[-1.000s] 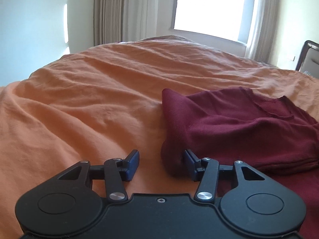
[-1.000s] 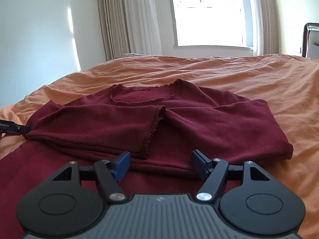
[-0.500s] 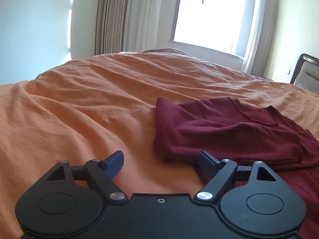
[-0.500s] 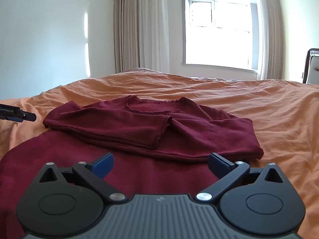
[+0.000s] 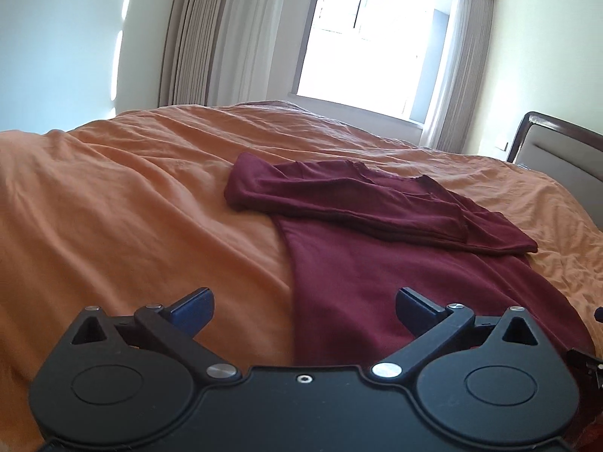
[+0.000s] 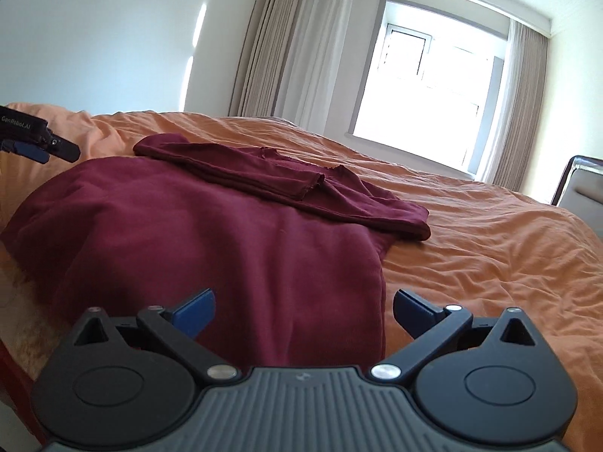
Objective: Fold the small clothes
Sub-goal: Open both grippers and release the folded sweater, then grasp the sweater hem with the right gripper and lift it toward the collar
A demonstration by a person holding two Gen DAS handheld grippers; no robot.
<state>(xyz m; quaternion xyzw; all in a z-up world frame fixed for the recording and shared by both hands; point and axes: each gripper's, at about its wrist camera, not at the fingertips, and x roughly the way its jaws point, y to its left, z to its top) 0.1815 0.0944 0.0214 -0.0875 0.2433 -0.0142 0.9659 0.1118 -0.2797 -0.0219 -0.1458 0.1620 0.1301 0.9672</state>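
Note:
A dark red long-sleeved top lies flat on the orange bedspread, both sleeves folded across its chest. It also shows in the right wrist view. My left gripper is open and empty, over the top's lower left edge near the hem. My right gripper is open and empty, over the top's lower right edge. The left gripper's tip shows at the left edge of the right wrist view.
The orange bedspread is wrinkled and spreads wide on both sides of the top. A headboard stands at the far right. A window with curtains is behind the bed. The bed's near edge drops off at lower left.
Both grippers have opened wide and pulled back from the folded sleeves toward the hem. The sleeves stay folded across the chest.

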